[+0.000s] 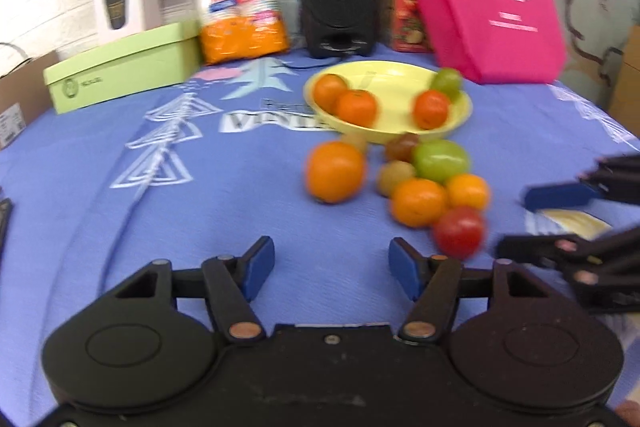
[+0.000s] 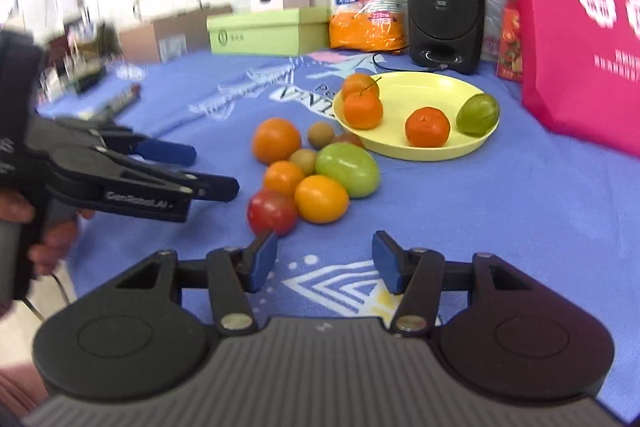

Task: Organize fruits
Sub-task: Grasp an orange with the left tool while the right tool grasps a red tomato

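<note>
While both grippers, left gripper [image 1: 331, 269] and right gripper [image 2: 325, 261], are hovering open and empty, the round red tomato [image 2: 272, 211] is waiting to be grasped for the shallow yellow plate [image 2: 440, 151].

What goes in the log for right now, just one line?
left gripper: jaws open, empty | right gripper: jaws open, empty | yellow plate: four fruits | loose fruits: on blue cloth, in front of plate
</note>
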